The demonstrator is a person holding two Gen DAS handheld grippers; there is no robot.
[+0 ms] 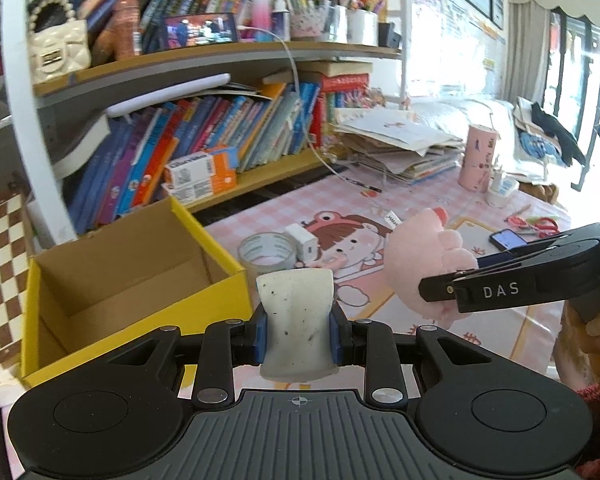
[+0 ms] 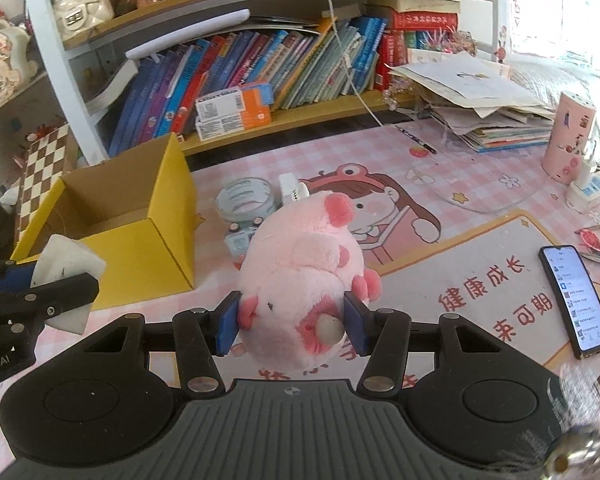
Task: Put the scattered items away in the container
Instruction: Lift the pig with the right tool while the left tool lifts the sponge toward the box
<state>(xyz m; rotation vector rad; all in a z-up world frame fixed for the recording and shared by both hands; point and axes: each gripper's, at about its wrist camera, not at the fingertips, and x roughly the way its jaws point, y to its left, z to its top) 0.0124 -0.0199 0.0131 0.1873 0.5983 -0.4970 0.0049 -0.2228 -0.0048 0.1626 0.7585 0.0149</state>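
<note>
My left gripper (image 1: 298,338) is shut on a white sponge (image 1: 296,320), held above the mat just right of the open yellow cardboard box (image 1: 136,304). The sponge also shows in the right wrist view (image 2: 66,266) beside the box (image 2: 140,244). My right gripper (image 2: 292,320) is shut on a pink plush pig (image 2: 300,276), held above the pink mat; the pig shows in the left wrist view (image 1: 424,256). A tape roll (image 2: 246,200), a white charger (image 2: 292,192) and a small blue toy (image 2: 240,238) lie on the mat behind the pig.
A bookshelf (image 2: 300,112) full of books stands behind the box. A paper stack (image 2: 488,112), a pink cup (image 2: 568,136), a power strip (image 2: 592,192) and a phone (image 2: 576,300) lie to the right. A checkered board (image 1: 0,264) is left of the box.
</note>
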